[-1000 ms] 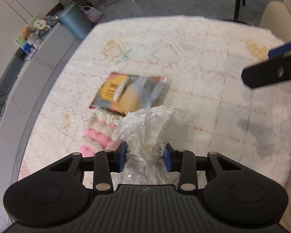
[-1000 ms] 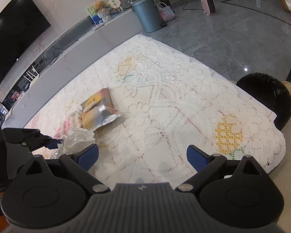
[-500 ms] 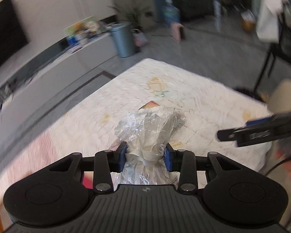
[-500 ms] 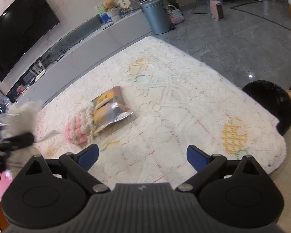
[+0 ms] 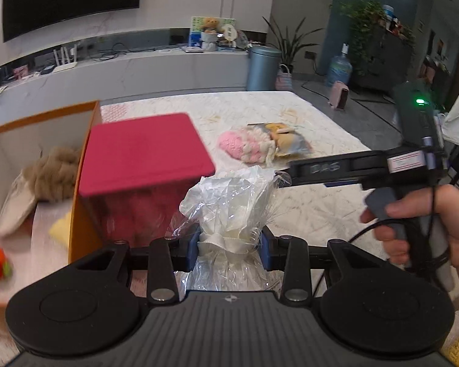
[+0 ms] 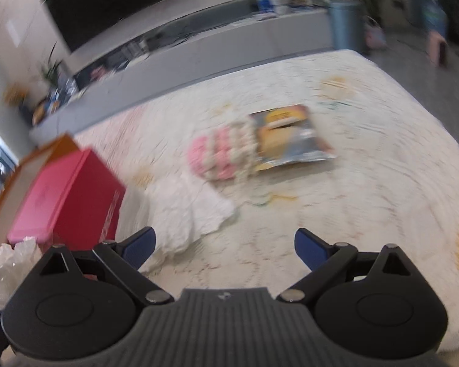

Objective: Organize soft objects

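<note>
Left gripper: closed on the tied neck of the bag, which it holds in the air.
Right gripper: open wide, holds nothing, above the tablecloth.
Red box: just beside the bag, against the orange box.
Orange box: contains a brown plush.
Farther: pink knit touching snack packet.
Risk: thin slippery plastic may slide out; the bag may catch the red box.
</note>
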Action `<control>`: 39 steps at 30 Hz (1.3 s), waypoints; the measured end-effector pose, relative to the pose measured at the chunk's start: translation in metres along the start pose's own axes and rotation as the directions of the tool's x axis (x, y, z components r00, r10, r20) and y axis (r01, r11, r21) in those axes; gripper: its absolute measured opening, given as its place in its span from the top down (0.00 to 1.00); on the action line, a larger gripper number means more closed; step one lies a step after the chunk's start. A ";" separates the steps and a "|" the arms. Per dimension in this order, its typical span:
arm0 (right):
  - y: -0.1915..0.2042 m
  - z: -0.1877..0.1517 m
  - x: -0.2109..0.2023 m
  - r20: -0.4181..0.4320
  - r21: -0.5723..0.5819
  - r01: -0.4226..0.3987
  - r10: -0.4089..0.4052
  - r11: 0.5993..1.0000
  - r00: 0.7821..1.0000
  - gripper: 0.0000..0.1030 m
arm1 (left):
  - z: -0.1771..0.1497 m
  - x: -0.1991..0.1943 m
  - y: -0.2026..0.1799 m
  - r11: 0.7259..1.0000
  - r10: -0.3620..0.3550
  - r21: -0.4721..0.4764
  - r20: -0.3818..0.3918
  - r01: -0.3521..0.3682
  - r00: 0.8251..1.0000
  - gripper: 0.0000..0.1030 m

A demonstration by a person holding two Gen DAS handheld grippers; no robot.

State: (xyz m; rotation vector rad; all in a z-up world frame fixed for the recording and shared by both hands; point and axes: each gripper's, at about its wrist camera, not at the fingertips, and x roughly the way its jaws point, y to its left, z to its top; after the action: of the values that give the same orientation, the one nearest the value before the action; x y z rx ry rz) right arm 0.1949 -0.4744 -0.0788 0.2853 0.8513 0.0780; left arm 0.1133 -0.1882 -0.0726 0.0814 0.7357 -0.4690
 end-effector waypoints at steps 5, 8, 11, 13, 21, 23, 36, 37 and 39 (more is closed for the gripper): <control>0.030 -0.011 0.029 -0.003 -0.145 -0.016 0.016 0.989 1.000 0.19 | -0.008 0.005 0.009 1.000 -0.003 -0.002 -0.016 0.003 1.000 0.58; 0.046 -0.014 0.038 0.026 -0.222 -0.006 0.012 0.975 1.000 0.25 | -0.012 0.004 0.015 1.000 -0.008 -0.014 -0.019 0.008 1.000 0.58; 0.056 -0.015 0.046 0.034 -0.272 -0.006 0.015 0.962 0.999 0.35 | -0.014 0.004 0.021 1.000 -0.020 -0.024 -0.021 0.019 1.000 0.58; 0.057 -0.015 0.055 0.012 -0.269 0.018 -0.016 0.963 1.000 0.48 | -0.015 0.005 0.024 0.999 -0.007 -0.043 -0.026 0.006 1.000 0.58; 0.048 -0.012 0.053 -0.061 -0.193 0.015 -0.027 0.981 0.998 0.86 | -0.016 0.006 0.025 0.999 0.005 -0.038 -0.053 -0.007 0.999 0.58; 0.048 -0.010 0.043 -0.103 -0.202 0.026 -0.048 0.979 0.993 0.88 | -0.016 0.005 0.026 0.999 0.006 -0.042 -0.055 -0.009 0.998 0.58; 0.012 -0.040 -0.018 -0.244 -0.395 0.017 -0.123 0.918 0.962 0.35 | -0.018 0.005 0.025 0.999 0.017 -0.043 -0.065 -0.020 0.998 0.58; 0.016 -0.041 -0.022 -0.225 -0.439 0.005 -0.116 0.899 0.967 0.26 | -0.017 0.005 0.025 0.999 0.017 -0.046 -0.066 -0.020 0.998 0.58; 0.028 -0.046 -0.035 -0.159 -0.519 -0.041 -0.049 0.854 0.986 0.02 | -0.017 0.005 0.026 0.999 0.015 -0.050 -0.067 -0.019 0.998 0.58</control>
State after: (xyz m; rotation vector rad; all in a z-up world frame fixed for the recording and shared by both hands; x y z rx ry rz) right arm 0.1386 -0.4441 -0.0740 -0.2406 0.9629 0.3286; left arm 0.1169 -0.1628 -0.0910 0.0557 0.8111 -0.4326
